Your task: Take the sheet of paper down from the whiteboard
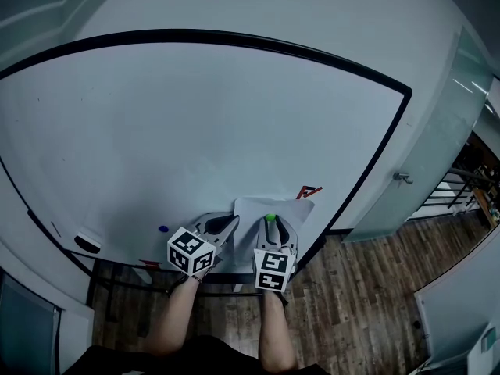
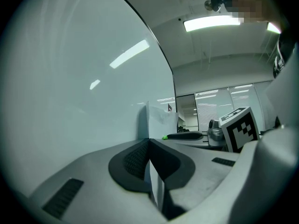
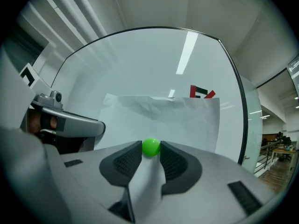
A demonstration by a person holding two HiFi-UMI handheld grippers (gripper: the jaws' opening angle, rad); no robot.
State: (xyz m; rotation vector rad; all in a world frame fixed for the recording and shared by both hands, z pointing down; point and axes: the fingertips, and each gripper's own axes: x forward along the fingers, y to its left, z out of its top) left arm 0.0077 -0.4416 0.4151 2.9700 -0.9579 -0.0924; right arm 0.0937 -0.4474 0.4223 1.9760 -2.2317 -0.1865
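1. The sheet of paper [image 1: 299,212] is not yet down: it lies against the lower right part of the whiteboard [image 1: 195,131], pinned there by a green magnet [image 1: 269,218]
2. The left gripper [image 2: 149,143] is pinched narrow on the sheet's edge that faces the whiteboard's middle, close to the whiteboard's face
3. The right gripper [image 3: 151,146] has its jaws fairly wide, with the pads on either side of the green magnet, at the whiteboard's face
4. Both grips look taken, and what seems left is pulling the magnet off the whiteboard, then drawing the sheet away
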